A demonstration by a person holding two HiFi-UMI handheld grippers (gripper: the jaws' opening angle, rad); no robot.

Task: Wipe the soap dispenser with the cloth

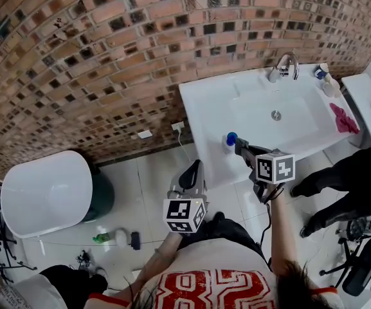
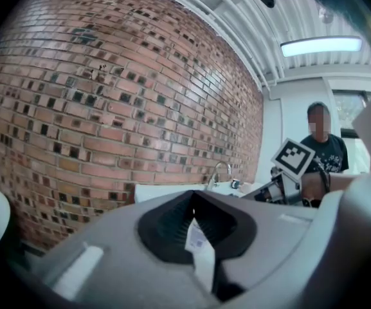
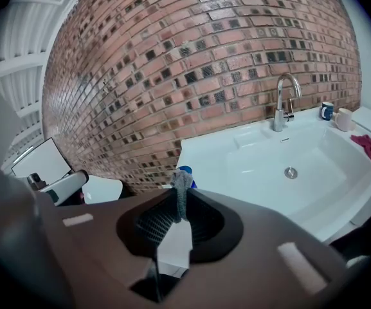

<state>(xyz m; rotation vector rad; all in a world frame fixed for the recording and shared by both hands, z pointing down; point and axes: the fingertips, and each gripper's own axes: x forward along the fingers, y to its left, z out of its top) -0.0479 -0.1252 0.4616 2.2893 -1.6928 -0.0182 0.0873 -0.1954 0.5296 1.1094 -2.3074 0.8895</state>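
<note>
- Noted blue-capped soap dispenser [image 1: 229, 140] standing on the washbasin's [image 1: 204, 108] near-left corner.
- Found right gripper [image 1: 240, 148] just beside that corner, jaws pinched on a grey cloth [image 3: 180, 197].
- Found left gripper [image 1: 191, 172] off the washbasin's left edge, jaws pressed together.

The white rectangular ceramic washbasin [image 1: 201, 108] sits upper right in the head view, against the red-brown brick wall [image 1: 76, 63], with the curved chrome tap [image 1: 288, 64] at its top edge. The blue-capped plastic soap dispenser [image 1: 229, 140] stands on its lower left corner and the crumpled red cloth [image 1: 344, 118] on its right rim. The white oval toilet [image 1: 47, 193] lies lower left.
</note>
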